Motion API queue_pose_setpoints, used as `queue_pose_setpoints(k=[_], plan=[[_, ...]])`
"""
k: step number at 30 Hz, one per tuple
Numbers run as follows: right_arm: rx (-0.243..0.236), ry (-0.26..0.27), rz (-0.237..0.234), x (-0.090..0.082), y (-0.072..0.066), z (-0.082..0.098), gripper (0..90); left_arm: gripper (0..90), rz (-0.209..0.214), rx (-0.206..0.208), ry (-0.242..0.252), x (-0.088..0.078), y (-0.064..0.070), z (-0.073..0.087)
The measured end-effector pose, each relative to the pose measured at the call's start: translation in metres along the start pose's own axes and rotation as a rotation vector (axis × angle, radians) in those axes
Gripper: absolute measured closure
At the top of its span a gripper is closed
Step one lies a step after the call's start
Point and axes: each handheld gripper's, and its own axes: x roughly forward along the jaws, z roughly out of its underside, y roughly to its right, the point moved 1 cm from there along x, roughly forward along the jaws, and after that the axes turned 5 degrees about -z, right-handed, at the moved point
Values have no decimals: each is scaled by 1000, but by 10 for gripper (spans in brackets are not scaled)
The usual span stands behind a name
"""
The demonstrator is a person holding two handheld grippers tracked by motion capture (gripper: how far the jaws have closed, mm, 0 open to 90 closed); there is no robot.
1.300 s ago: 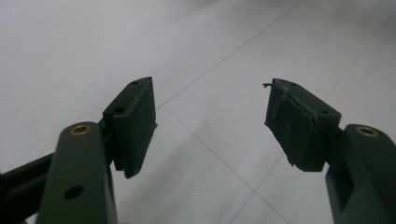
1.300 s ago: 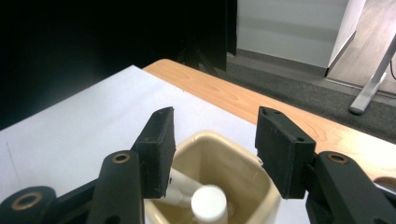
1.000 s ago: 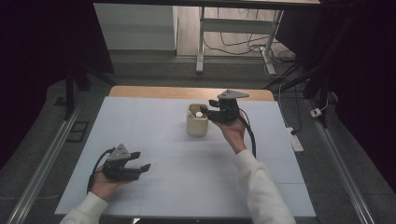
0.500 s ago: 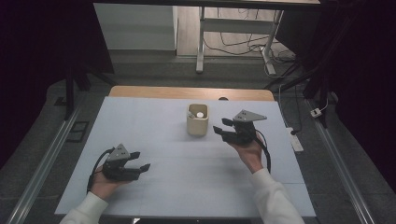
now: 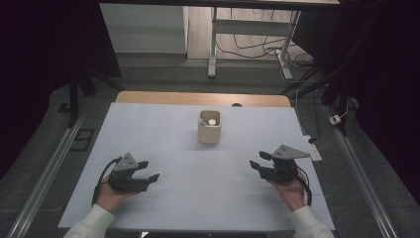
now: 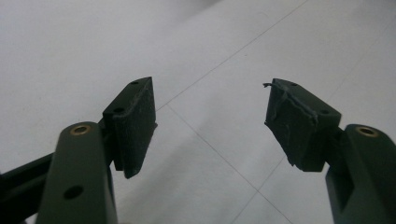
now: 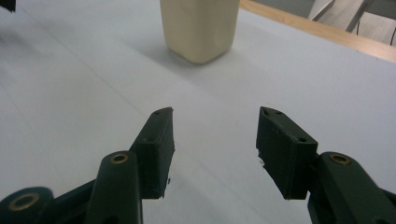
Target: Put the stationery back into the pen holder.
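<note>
Table (image 5: 163, 129) is lying spread out before me under a pale blue-white cover marked with thin grid lines, and a strip of bare wood is showing along its far edge. Beyond it a grey floor is running back to a metal stand (image 5: 213, 44) and a tangle of cables (image 5: 257, 42).

A cream cup (image 5: 209, 127) is standing upright on the far middle of the cover, well apart from both my hands. Something small, round and white (image 5: 212, 121) is sitting inside it; from the high view it is too small for me to tell what it is. In my right gripper view the cup's lower body (image 7: 200, 29) is rising straight ahead of the jaws, with open cover between.

I am holding my right gripper (image 5: 256, 162) low over the near right part of the cover, its tips pointing toward the table's middle. Its jaws are standing wide apart and gripping nothing.

I am holding my left gripper (image 5: 148, 171) low over the near left part, its tips pointing right. Its jaws are likewise spread wide with nothing between them, just the gridded cover (image 6: 210, 140) below. One of its pads (image 6: 299, 121) is looking frayed along its edge.
</note>
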Motion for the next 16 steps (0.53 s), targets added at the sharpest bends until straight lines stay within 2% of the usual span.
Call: queue_pose_setpoints(k=[9,16], plan=[[8,-32,20,-18,1,25,459,328,0,1,1,0,0,0],[13,-25,23,-19,5,28,458,327,-3,2,3,-1,0,0]])
